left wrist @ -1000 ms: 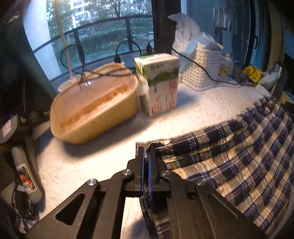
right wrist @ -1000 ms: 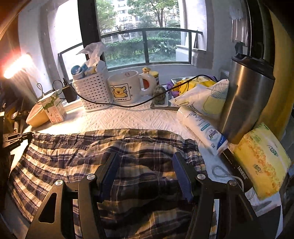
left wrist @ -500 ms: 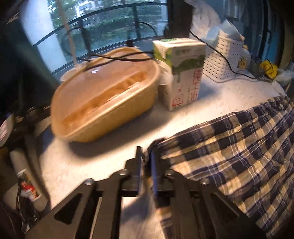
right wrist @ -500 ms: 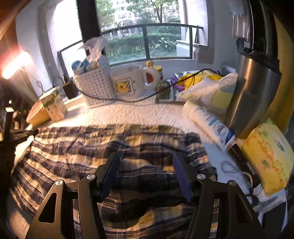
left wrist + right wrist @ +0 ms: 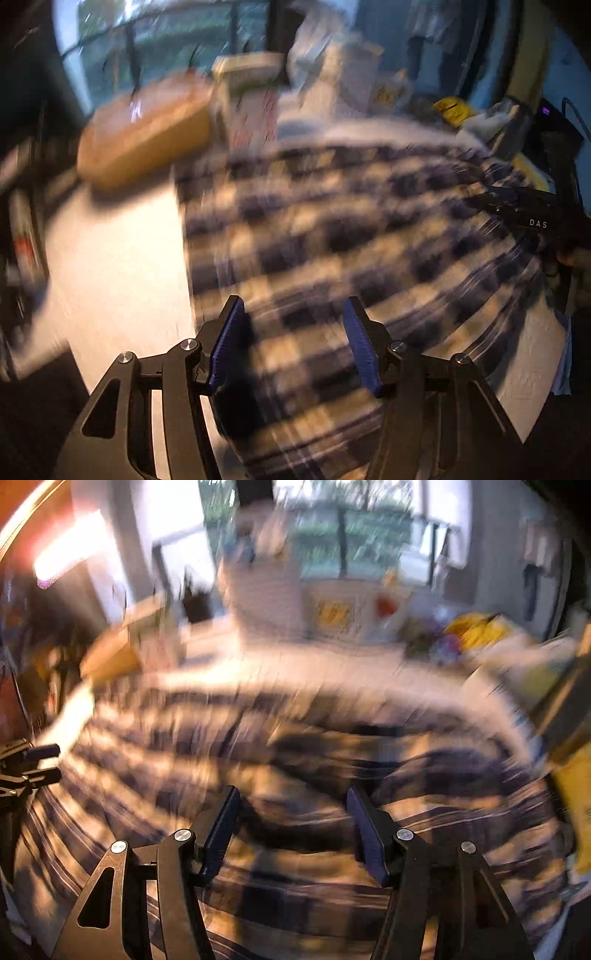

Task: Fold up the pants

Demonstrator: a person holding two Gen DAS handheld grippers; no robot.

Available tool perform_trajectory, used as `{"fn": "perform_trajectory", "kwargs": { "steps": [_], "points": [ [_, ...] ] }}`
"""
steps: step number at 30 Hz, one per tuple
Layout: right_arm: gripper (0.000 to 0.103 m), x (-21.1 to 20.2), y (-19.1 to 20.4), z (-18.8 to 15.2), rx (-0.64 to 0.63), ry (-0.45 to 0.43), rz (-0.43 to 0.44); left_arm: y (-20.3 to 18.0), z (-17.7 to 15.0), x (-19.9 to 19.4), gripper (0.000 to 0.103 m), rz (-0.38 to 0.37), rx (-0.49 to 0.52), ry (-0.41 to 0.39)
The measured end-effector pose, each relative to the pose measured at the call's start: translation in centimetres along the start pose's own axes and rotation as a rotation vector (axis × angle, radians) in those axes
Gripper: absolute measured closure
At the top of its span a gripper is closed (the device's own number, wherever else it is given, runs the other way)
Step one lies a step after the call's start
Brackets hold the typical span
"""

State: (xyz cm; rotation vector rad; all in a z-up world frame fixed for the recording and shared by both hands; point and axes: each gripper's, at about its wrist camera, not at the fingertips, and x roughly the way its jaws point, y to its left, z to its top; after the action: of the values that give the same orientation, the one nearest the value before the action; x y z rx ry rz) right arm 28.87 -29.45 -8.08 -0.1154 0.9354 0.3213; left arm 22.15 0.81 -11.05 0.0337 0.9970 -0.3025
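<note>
The plaid pants (image 5: 332,229) lie spread on the white table, blurred by motion in both views. My left gripper (image 5: 291,343) is open and empty above their near left part. My right gripper (image 5: 293,830) is open and empty above the pants (image 5: 295,760) on the other side. The right gripper shows at the right edge of the left wrist view (image 5: 532,214), and the left gripper shows at the left edge of the right wrist view (image 5: 33,764).
A tan lidded box (image 5: 147,136) and a milk carton (image 5: 251,99) stand at the back left. A white basket (image 5: 262,587), a mug (image 5: 340,609) and yellow packets (image 5: 476,627) line the back. Bare table (image 5: 114,269) lies left of the pants.
My left gripper has let go of the pants' edge and opened wide. Both grippers are moving fast, so the views are blurred. The right gripper stays open.
</note>
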Motion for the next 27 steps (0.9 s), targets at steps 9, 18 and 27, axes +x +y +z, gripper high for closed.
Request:
{"fn": "perform_trajectory", "kwargs": {
  "steps": [9,18,27],
  "points": [
    [0.039,-0.1,1.5,-1.0,0.017,0.001,-0.071,1.4,-3.3,-1.1,0.045,0.122,-0.016,-0.052],
    [0.039,-4.7,6.4,-3.0,-0.058,-0.109,0.033,-0.3,-2.9,-5.9,0.046,0.071,-0.008,-0.160],
    [0.039,-2.5,9.1,-7.0,-0.186,0.001,0.029,-5.7,-3.8,-2.0,0.046,-0.078,0.017,-0.072]
  ]
}}
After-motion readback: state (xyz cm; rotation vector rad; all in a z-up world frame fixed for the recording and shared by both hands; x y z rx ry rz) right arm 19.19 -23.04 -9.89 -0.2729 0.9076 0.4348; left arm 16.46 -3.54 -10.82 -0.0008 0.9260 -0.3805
